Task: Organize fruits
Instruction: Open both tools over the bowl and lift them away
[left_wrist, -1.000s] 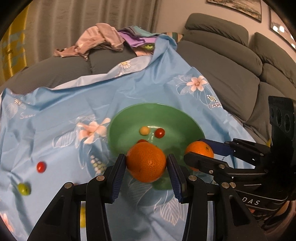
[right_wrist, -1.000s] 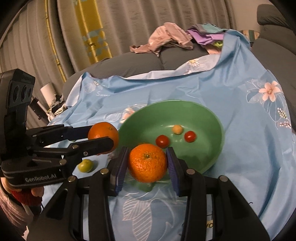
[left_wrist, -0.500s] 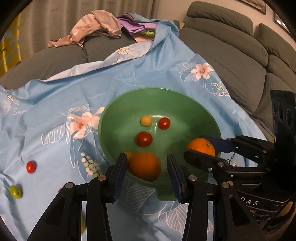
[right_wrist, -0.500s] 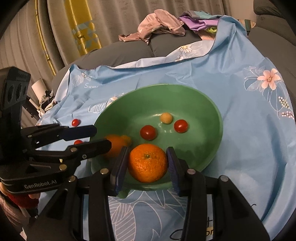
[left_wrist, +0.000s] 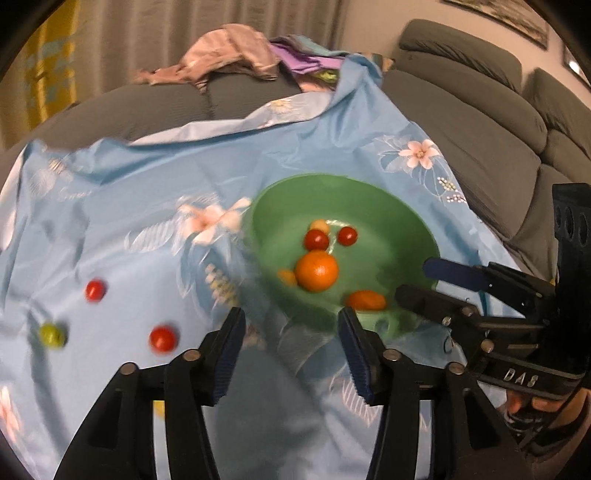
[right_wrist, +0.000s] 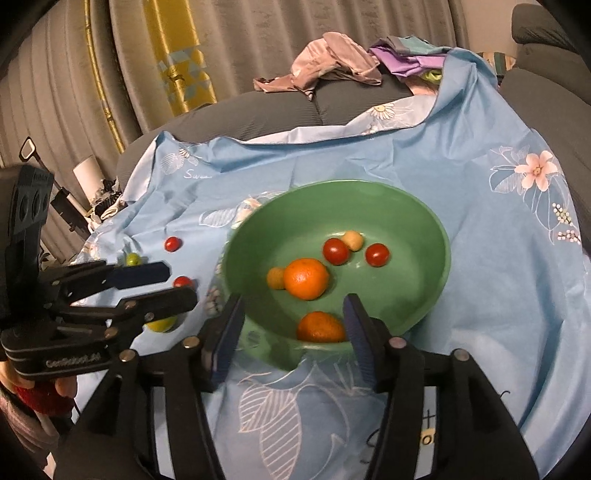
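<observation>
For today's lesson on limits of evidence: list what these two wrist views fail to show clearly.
- Yellow-green fruit, right wrist view: mostly hidden behind the left tongs.
- Near orange, left wrist view: lower part cut off by the green bowl rim, and blurred.
- Loose red tomatoes, left wrist view: smeared by motion blur.

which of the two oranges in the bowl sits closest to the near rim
The lower orange, tucked against the green bowl's near wall. The other orange sits near the middle, beside a small yellow fruit.
</observation>
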